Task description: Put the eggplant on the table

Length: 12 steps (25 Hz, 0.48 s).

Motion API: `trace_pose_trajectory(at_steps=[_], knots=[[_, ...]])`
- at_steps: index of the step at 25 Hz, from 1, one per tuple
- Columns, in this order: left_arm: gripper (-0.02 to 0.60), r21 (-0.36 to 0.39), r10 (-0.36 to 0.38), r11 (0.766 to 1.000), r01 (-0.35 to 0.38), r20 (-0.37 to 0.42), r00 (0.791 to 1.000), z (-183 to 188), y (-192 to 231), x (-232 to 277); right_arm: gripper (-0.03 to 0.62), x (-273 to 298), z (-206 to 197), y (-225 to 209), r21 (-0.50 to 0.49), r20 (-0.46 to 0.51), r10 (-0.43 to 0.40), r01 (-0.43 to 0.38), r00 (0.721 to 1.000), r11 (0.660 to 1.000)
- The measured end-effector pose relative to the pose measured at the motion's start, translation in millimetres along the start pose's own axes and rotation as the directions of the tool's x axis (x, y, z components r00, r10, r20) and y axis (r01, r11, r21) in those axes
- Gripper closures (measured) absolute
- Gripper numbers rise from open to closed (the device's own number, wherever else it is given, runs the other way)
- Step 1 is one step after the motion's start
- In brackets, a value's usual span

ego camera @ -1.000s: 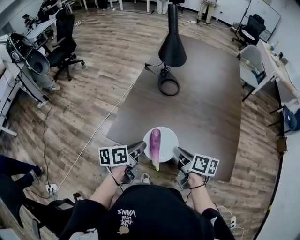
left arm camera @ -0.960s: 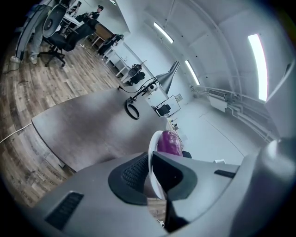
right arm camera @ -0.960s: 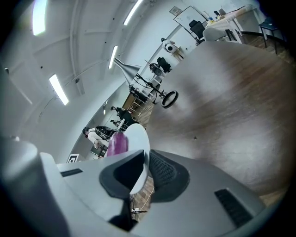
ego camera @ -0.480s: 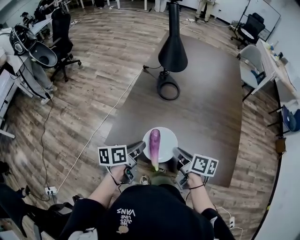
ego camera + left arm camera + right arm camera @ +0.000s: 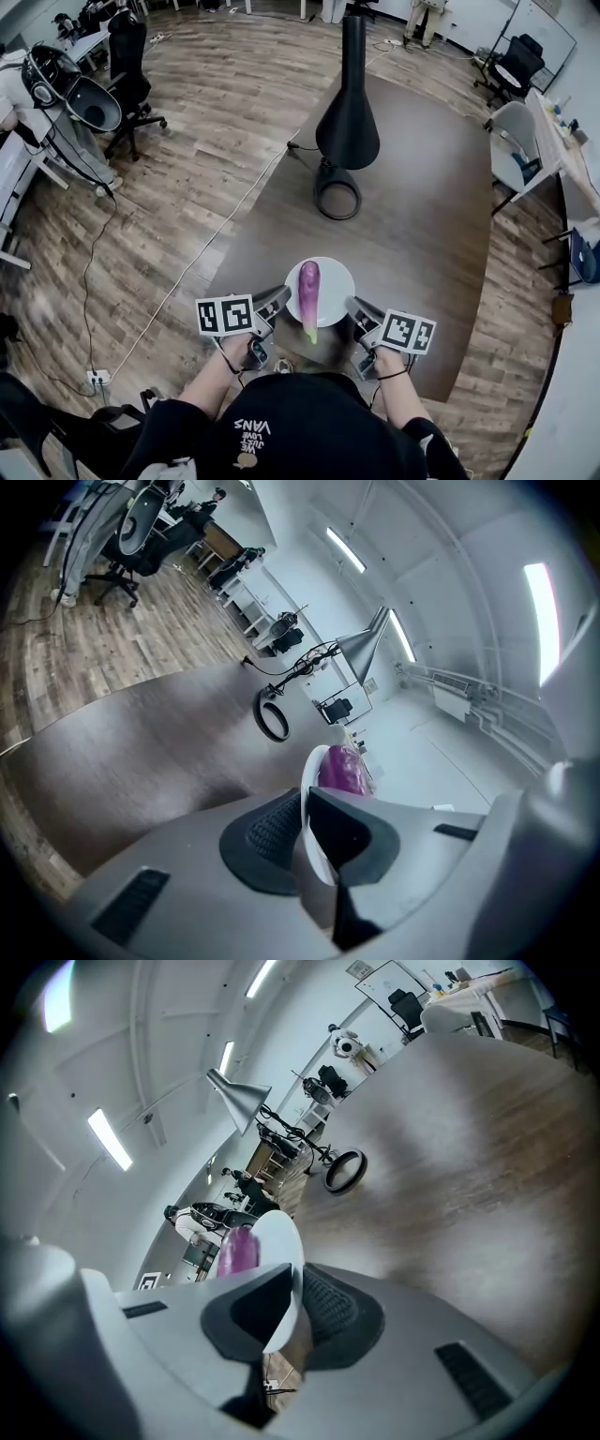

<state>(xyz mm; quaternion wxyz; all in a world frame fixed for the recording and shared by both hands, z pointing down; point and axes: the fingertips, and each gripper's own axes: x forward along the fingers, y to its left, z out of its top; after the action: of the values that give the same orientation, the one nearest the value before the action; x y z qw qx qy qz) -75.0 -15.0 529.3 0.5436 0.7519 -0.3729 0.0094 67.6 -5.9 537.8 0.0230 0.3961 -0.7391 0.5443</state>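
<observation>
The eggplant [image 5: 309, 292] lies on a white plate [image 5: 336, 274] over the near edge of the desk [image 5: 412, 216]. The left gripper [image 5: 281, 298] and the right gripper [image 5: 354, 307] each have their jaws narrow, clamped on opposite sides of the plate's rim.
</observation>
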Motion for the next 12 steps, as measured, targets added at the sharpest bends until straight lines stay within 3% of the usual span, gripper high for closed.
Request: trace_pose_trajectory(at_steps=[12], knots=[[0.545, -0.012, 0.023, 1.000, -0.022, 0.041, 0.999, 41.8, -0.9, 47.8, 0.554, 27.5, 61.9, -20.9, -0.036, -0.059, 0.027, -0.029, 0.998, 0.999]])
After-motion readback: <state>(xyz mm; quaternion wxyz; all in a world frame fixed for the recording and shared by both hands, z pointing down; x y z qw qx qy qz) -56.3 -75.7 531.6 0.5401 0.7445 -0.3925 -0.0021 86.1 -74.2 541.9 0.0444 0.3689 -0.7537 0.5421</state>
